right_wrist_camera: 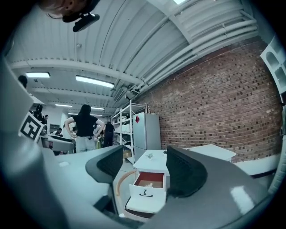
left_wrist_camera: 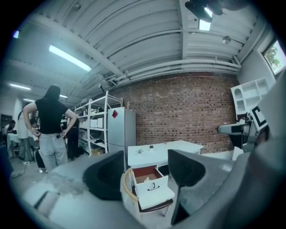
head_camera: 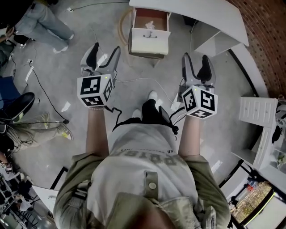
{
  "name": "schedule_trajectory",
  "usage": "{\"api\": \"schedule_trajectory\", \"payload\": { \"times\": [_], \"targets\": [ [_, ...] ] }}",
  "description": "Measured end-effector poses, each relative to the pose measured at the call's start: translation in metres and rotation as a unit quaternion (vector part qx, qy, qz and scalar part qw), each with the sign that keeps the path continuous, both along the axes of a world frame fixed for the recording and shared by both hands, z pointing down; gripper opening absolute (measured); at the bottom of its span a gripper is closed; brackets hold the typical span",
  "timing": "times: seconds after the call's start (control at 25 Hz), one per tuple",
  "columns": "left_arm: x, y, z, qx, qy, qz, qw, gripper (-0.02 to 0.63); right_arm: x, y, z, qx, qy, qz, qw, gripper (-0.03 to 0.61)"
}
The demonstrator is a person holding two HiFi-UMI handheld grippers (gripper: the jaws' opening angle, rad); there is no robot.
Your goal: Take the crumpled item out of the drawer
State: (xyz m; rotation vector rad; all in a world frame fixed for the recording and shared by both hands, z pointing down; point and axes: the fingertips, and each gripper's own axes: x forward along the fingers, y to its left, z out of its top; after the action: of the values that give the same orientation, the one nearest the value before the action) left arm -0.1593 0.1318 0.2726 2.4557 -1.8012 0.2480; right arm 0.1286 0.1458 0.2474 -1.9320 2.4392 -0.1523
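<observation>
1. Lying in the open drawer (head_camera: 149, 41), the crumpled item (head_camera: 150, 24) shows as a pale wad on the brown bottom, close behind the front panel. Nothing touches it.
2. The drawer is pulled out of a small white unit. The unit seems to rest on a chair seat, just in front of a white table (head_camera: 192, 12).
3. The left gripper (head_camera: 105, 49) has its jaws apart with nothing between them. Its own view frames the drawer (left_wrist_camera: 153, 188) and the item (left_wrist_camera: 146, 179) in the gap, well away.
4. The right gripper (head_camera: 195, 57) is likewise spread and empty. Its own view also shows the drawer (right_wrist_camera: 145, 193) and the item (right_wrist_camera: 148, 184) well ahead of the jaws.
5. Progress, as judged: the drawer already stands open, so access is done. The approach, the grasp and the lift out all remain, and either gripper could make the reach.
6. The surroundings are a grey floor (head_camera: 62, 76) crossed by cables and a brick wall (left_wrist_camera: 187, 112). Shelves (left_wrist_camera: 96, 129) and a fridge (left_wrist_camera: 120, 129) stand along that wall, and people (left_wrist_camera: 51, 125) stand at the left.
</observation>
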Motion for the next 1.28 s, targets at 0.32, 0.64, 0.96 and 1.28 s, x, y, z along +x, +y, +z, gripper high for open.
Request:
{"api": "schedule_trajectory", "payload": {
  "times": [0.32, 0.64, 0.96, 1.28],
  "targets": [
    [0.001, -0.064, 0.013, -0.005, 0.0, -0.023, 0.9997, 0.313, 0.012, -0.077, 0.013, -0.008, -0.008, -0.014, 1.0, 0.295],
    [0.03, -0.155, -0.023, 0.027, -0.006, -0.038, 0.9989, 0.313, 0.037, -0.175, -0.019, 0.021, -0.016, -0.038, 0.999, 0.295],
    [0.062, -0.221, -0.03, 0.032, -0.008, -0.042, 0.9986, 0.313, 0.056, -0.243, -0.027, 0.03, -0.014, -0.063, 0.997, 0.295],
    [0.053, -0.246, 0.02, -0.025, -0.014, -0.066, 0.9974, 0.313, 0.063, -0.285, 0.02, -0.02, -0.02, -0.07, 0.997, 0.295]
  ]
}}
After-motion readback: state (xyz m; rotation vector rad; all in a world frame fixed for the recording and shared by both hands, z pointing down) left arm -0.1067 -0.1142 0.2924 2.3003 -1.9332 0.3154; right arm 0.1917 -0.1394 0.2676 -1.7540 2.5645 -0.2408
